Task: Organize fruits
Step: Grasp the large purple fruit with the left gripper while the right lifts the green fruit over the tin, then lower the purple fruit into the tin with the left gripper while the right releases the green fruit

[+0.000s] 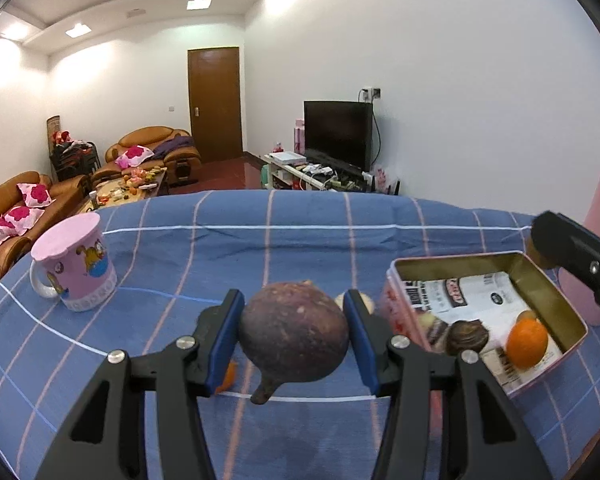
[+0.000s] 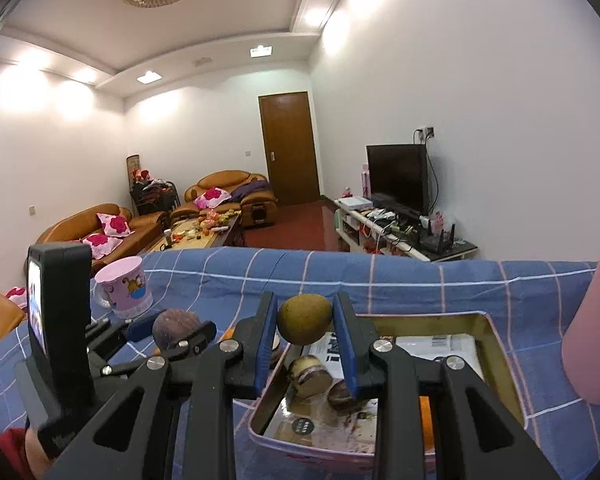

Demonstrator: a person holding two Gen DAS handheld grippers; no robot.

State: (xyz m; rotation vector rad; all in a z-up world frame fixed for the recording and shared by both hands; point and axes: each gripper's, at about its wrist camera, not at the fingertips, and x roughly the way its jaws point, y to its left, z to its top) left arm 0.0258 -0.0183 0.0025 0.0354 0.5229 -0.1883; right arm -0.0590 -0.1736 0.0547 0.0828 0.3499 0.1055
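A dark purple round fruit [image 1: 294,332] with a short stem sits between the blue pads of my left gripper [image 1: 294,322], which is shut on it just above the blue checked cloth [image 1: 260,240]. To its right stands an open pink tin [image 1: 548,288] lined with printed paper; it holds an orange [image 1: 527,343] and a dark brown fruit [image 1: 466,336]. My right gripper [image 2: 305,320] is shut on a greenish-brown round fruit [image 2: 305,316] over the tin's [image 2: 496,336] left part. The left gripper [image 2: 172,332] and its purple fruit [image 2: 176,326] show at the left of the right wrist view.
A pink cartoon mug [image 1: 74,264] stands at the far left of the cloth. A tall pink bottle [image 2: 592,320] rises right of the tin. An orange fruit [image 1: 228,378] lies under my left finger, and a pale fruit [image 1: 367,301] peeks from behind the right one.
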